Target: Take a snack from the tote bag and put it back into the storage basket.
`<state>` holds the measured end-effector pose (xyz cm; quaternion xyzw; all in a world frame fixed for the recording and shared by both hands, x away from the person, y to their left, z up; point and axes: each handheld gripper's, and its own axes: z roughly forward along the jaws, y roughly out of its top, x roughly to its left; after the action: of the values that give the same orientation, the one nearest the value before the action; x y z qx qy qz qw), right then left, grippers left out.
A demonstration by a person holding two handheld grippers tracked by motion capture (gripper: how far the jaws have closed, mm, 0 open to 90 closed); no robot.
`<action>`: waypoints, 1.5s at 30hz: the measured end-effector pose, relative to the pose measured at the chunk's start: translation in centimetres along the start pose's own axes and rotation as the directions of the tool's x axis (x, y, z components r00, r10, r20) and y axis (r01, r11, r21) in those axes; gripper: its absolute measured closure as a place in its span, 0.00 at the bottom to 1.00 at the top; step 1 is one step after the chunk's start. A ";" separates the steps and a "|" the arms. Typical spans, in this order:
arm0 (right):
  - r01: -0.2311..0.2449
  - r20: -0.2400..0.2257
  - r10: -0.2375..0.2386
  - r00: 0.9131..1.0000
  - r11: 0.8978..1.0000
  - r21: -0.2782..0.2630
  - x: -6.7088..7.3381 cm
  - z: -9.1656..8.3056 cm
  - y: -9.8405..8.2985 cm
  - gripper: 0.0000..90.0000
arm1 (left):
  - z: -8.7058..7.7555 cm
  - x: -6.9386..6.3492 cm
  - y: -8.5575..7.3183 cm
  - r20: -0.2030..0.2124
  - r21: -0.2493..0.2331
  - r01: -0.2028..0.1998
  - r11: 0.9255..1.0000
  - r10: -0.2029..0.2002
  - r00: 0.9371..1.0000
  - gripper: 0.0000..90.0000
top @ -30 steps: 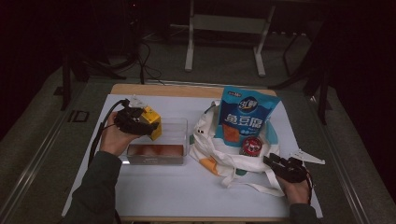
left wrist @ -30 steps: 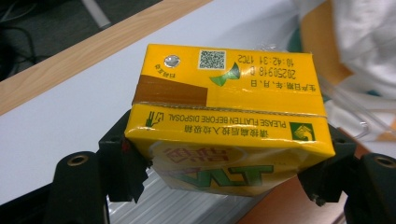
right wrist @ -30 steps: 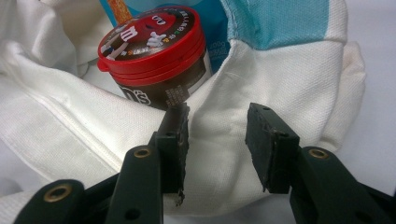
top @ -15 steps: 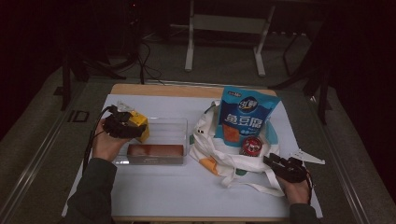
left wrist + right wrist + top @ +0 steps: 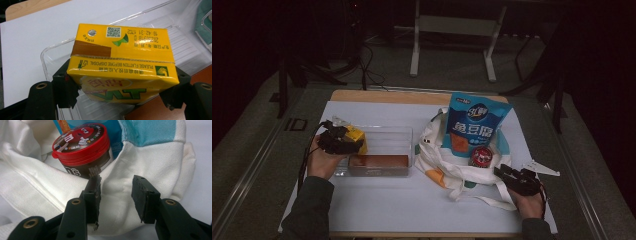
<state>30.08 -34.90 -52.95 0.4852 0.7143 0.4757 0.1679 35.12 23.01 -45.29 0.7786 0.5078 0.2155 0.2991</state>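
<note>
My left gripper (image 5: 346, 141) is shut on a yellow drink carton (image 5: 355, 137), held over the left end of a clear plastic bin (image 5: 392, 135). In the left gripper view the carton (image 5: 122, 60) lies on its side between the black jaws, with my gripper (image 5: 120, 83) pressing on both its ends above the bin (image 5: 175, 32). My right gripper (image 5: 503, 173) rests at the front right, pointing at a white tote bag (image 5: 437, 162). In the right gripper view my right gripper (image 5: 117, 182) stands open just before the bag's fabric (image 5: 150, 160), and a red-lidded candy tub (image 5: 82, 147) sits just behind.
A brown box (image 5: 379, 161) lies in the bin's front part. A blue snack pouch (image 5: 474, 125) stands up out of the tote bag, with the candy tub (image 5: 480, 156) in front of it. A white sheet (image 5: 382, 205) covers the table.
My left hand has carried the yellow carton leftward and down, from over the bin's back to its left end. The right hand has stayed still.
</note>
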 end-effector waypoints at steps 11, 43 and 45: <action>-0.001 -0.001 0.001 1.000 1.000 -0.002 0.0 0.0 0.0 0.65 | 0.5 0.1 -0.8 -0.009 0.031 0.006 0.999 -0.006 1.000 0.31; -0.001 -0.001 0.001 1.000 1.000 -0.002 0.0 0.0 0.0 0.65 | -1.8 -0.3 -3.0 -0.038 0.003 0.032 0.999 -0.031 0.999 0.28; -0.001 -0.001 0.001 1.000 1.000 -0.002 0.0 0.0 0.0 0.65 | -2.0 -0.4 -3.3 -0.043 0.005 0.026 1.000 -0.026 0.999 0.28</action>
<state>30.07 -34.89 -52.98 0.4854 0.7135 0.4766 0.1678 31.52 24.19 -46.12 0.7680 0.5247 0.2269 0.2888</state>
